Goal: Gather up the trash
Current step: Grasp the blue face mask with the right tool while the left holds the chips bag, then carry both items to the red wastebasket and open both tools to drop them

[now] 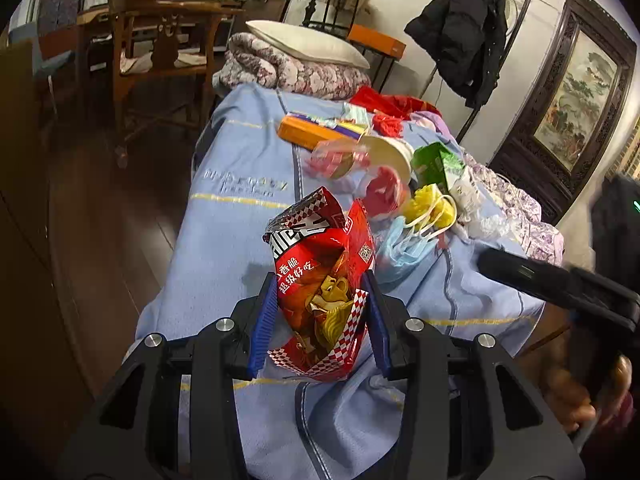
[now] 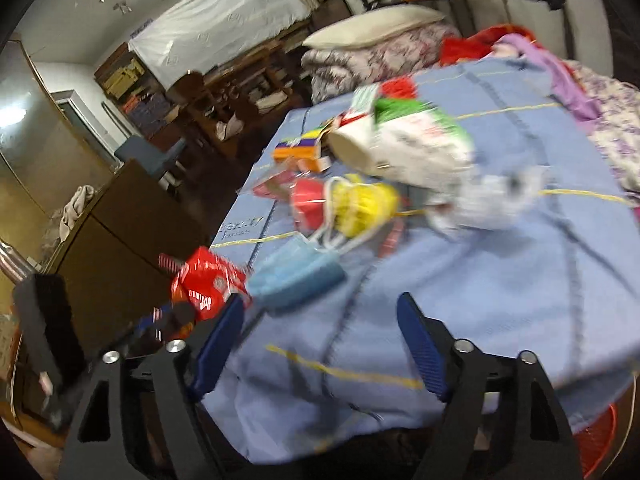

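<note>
My left gripper (image 1: 320, 320) is shut on a red snack bag (image 1: 324, 280), held upright above the blue blanket (image 1: 232, 232). The bag also shows in the right wrist view (image 2: 204, 284), at the left. My right gripper (image 2: 320, 340) is open and empty over the blanket's near edge (image 2: 460, 280). Beyond lie a blue face mask (image 2: 296, 272), a yellow mask (image 2: 364, 204), a red cup (image 2: 308, 200), a white paper cup (image 2: 356, 144), a green-and-white carton (image 2: 424, 128) and crumpled white plastic (image 2: 488, 204). The same pile shows in the left wrist view (image 1: 416, 200).
An orange box (image 1: 304, 132) and red cloth (image 1: 384, 104) lie farther back on the bed. A folded quilt and pillow (image 1: 304, 52) sit at its far end. A wooden chair (image 1: 160, 48) and dark floor are to the left. A red basket (image 2: 600, 440) is at lower right.
</note>
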`<action>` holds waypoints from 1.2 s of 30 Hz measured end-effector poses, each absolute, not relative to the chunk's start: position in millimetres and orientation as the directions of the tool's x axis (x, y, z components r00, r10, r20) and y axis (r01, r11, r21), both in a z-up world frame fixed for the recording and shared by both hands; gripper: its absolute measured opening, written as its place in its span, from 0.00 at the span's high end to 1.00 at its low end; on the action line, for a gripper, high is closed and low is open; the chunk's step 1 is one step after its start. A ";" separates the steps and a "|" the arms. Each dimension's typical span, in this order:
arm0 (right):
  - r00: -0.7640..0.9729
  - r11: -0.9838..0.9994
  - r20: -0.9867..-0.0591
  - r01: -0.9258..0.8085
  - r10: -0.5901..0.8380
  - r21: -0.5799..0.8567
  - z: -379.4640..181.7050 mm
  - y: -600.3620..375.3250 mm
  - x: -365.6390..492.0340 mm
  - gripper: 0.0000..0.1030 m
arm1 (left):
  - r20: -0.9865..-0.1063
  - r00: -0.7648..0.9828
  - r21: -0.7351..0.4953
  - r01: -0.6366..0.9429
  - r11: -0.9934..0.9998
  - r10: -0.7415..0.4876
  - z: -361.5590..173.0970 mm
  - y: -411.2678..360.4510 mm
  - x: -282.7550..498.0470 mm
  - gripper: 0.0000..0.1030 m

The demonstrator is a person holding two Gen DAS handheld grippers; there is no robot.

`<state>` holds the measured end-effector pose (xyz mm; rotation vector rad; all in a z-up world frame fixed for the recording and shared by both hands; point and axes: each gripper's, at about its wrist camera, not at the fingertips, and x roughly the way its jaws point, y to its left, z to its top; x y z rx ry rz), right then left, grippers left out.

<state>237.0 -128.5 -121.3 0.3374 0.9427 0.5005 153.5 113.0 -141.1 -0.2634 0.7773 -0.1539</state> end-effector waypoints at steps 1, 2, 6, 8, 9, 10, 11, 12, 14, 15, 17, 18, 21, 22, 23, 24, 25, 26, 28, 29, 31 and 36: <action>0.473 0.837 -0.693 -0.252 0.545 0.486 -125.3 -121.3 243.8 0.34 | -0.672 0.702 -0.294 0.041 0.955 -0.237 -141.4 112.1 153.2 0.59; 0.452 0.838 -0.707 -0.237 0.544 0.492 -131.7 -113.9 251.9 0.37 | -0.671 0.702 -0.297 0.043 0.954 -0.240 -141.5 112.1 153.1 0.59; 0.412 0.827 -0.721 -0.188 0.556 0.530 -146.2 -95.4 268.5 0.59 | -0.669 0.701 -0.296 0.051 0.954 -0.245 -142.2 111.7 152.5 0.59; 0.405 0.810 -0.704 -0.215 0.583 0.546 -142.5 -88.4 267.7 0.89 | -0.672 0.698 -0.298 0.052 0.953 -0.248 -143.8 111.4 152.2 0.59; 0.407 0.804 -0.697 -0.224 0.590 0.550 -140.1 -88.5 269.2 0.91 | -0.673 0.698 -0.297 0.050 0.954 -0.246 -143.6 111.3 152.7 0.59; 0.432 0.805 -0.683 -0.238 0.589 0.543 -130.3 -90.5 267.9 0.95 | -0.673 0.699 -0.295 0.047 0.954 -0.243 -143.0 111.6 153.2 0.59; 0.457 0.807 -0.670 -0.255 0.586 0.532 -119.6 -93.3 266.7 0.96 | -0.672 0.700 -0.295 0.045 0.955 -0.241 -142.6 111.3 152.6 0.59; 0.481 0.806 -0.652 -0.266 0.586 0.528 -107.8 -99.2 266.4 0.96 | -0.673 0.701 -0.292 0.043 0.956 -0.237 -142.5 111.3 152.4 0.59; 0.518 0.800 -0.620 -0.265 0.589 0.538 -88.9 -114.1 267.9 0.96 | -0.675 0.703 -0.281 0.038 0.959 -0.226 -142.0 110.1 152.6 0.59; 0.542 0.799 -0.602 -0.263 0.586 0.541 -77.1 -123.8 268.1 0.96 | -0.677 0.702 -0.276 0.035 0.961 -0.220 -142.2 109.5 152.8 0.59; 0.578 0.798 -0.574 -0.260 0.580 0.544 -61.5 -139.2 267.7 0.96 | -0.680 0.700 -0.273 0.032 0.961 -0.217 -142.5 109.1 152.9 0.59; 0.600 0.799 -0.557 -0.263 0.574 0.541 -50.8 -148.0 265.8 0.96 | -0.681 0.701 -0.270 0.031 0.962 -0.213 -142.2 108.8 152.5 0.59; 0.638 0.814 -0.542 -0.257 0.547 0.521 -37.6 -166.2 262.0 0.96 | -0.682 0.701 -0.265 0.030 0.964 -0.209 -139.8 106.8 151.5 0.59; 0.645 0.815 -0.538 -0.247 0.542 0.525 -35.7 -173.1 261.3 0.96 | -0.680 0.703 -0.263 0.032 0.964 -0.209 -137.7 105.6 150.5 0.59; 0.651 0.809 -0.531 -0.235 0.542 0.538 -34.2 -180.7 259.8 0.96 | -0.678 0.705 -0.260 0.034 0.965 -0.208 -136.4 104.8 149.6 0.59; 0.658 0.803 -0.520 -0.230 0.545 0.550 -31.9 -187.8 256.1 0.96 | -0.675 0.709 -0.257 0.036 0.966 -0.206 -133.8 103.6 148.1 0.59; 0.665 0.803 -0.513 -0.229 0.542 0.551 -27.7 -192.6 253.4 0.96 | -0.668 0.715 -0.253 0.042 0.967 -0.206 -129.1 101.9 145.8 0.59; 0.674 0.806 -0.509 -0.228 0.535 0.546 -26.5 -197.4 246.9 0.96 | -0.663 0.720 -0.250 0.047 0.967 -0.207 -126.2 101.1 143.9 0.59; 0.694 0.816 -0.503 -0.220 0.516 0.535 -21.9 -208.7 234.7 0.96 | -0.648 0.733 -0.243 0.060 0.968 -0.208 -116.8 98.7 139.2 0.59; 0.699 0.820 -0.503 -0.213 0.508 0.532 -22.6 -213.6 230.0 0.96 | -0.637 0.741 -0.241 0.071 0.968 -0.212 -110.3 95.6 135.5 0.59; 0.711 0.825 -0.503 -0.192 0.490 0.532 -23.3 -230.9 214.1 0.96 | -0.624 0.749 -0.241 0.088 0.967 -0.224 -103.0 90.3 130.1 0.59; 0.737 0.828 -0.503 -0.134 0.451 0.545 -27.5 -278.6 173.4 0.96 | -0.596 0.759 -0.218 0.160 0.963 -0.261 -83.3 61.7 111.3 0.59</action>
